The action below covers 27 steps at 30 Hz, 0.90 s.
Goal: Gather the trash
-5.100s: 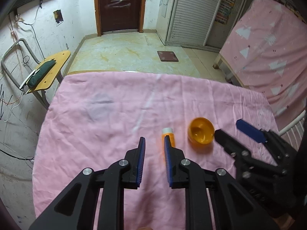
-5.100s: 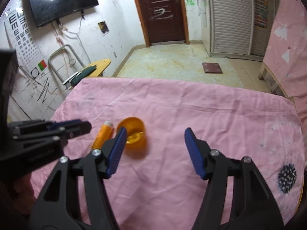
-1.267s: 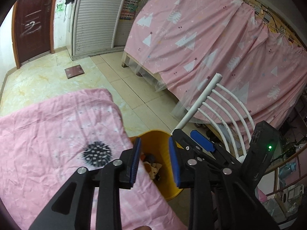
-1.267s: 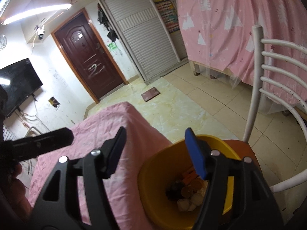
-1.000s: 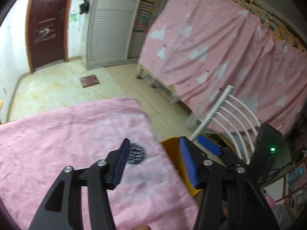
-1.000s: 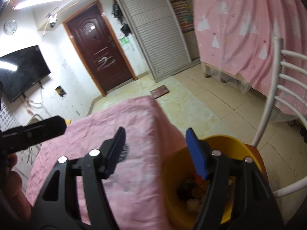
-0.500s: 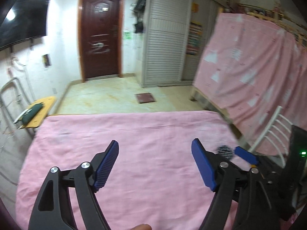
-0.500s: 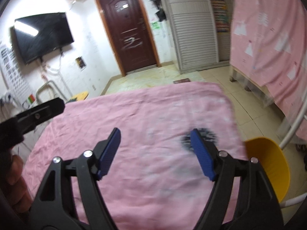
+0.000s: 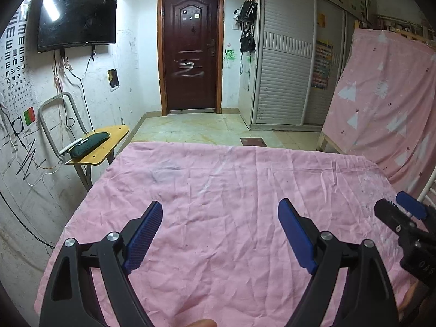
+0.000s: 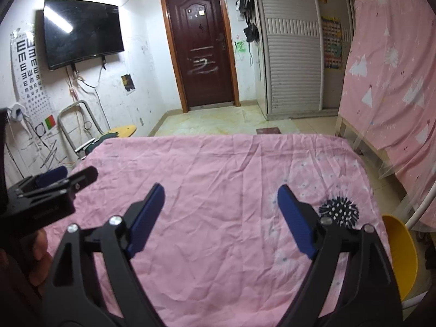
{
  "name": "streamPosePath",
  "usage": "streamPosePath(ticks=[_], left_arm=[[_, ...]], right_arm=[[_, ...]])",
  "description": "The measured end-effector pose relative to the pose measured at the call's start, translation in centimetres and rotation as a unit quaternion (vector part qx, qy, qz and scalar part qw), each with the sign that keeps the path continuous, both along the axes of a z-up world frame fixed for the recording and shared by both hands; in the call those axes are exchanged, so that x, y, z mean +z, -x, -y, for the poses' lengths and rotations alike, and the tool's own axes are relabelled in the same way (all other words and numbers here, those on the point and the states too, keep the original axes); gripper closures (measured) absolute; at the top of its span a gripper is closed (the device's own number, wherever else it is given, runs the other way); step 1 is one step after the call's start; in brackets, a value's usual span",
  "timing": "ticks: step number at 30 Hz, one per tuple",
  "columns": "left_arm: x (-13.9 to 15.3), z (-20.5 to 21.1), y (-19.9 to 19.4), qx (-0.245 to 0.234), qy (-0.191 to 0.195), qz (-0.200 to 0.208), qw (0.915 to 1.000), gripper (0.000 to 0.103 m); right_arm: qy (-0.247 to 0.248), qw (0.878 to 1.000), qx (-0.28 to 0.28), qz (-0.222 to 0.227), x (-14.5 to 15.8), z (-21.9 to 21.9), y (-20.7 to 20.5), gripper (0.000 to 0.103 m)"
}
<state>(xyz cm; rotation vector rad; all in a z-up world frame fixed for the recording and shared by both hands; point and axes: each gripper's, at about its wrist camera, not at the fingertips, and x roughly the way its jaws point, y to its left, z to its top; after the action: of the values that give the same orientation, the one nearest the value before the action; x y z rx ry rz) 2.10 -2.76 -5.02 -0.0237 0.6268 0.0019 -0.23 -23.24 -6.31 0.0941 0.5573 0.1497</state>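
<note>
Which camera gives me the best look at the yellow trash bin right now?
The right wrist view: the yellow trash bin shows beside the table's right edge, though its contents stay hidden. The left wrist view does not show it at all.

A wrinkled pink cloth (image 9: pixel 218 204) covers the table and bears a dark spiky print (image 10: pixel 338 211) near its right edge. Behind it a brown door (image 9: pixel 190 46) stands shut, a black TV (image 9: pixel 76 19) hangs on the wall beside an eye chart (image 10: pixel 30 76), and a dark pouch (image 9: pixel 88 143) lies on a wooden chair (image 9: pixel 106 147).
</note>
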Motion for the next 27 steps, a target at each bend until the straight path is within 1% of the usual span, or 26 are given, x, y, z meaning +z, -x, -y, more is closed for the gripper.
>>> streamPosePath(ticks=[6,27], left_arm=[[-0.4,0.7,0.2,-0.008,-0.003,0.004,1.0,0.024],[-0.6,1.1,0.2,-0.007,-0.004,0.001,1.0,0.024]], right_arm=[[0.0,1.0,0.004,0.008,0.1,-0.4,0.3,0.022],[-0.003,1.0,0.007,0.006,-0.1,-0.5,0.1,0.022]])
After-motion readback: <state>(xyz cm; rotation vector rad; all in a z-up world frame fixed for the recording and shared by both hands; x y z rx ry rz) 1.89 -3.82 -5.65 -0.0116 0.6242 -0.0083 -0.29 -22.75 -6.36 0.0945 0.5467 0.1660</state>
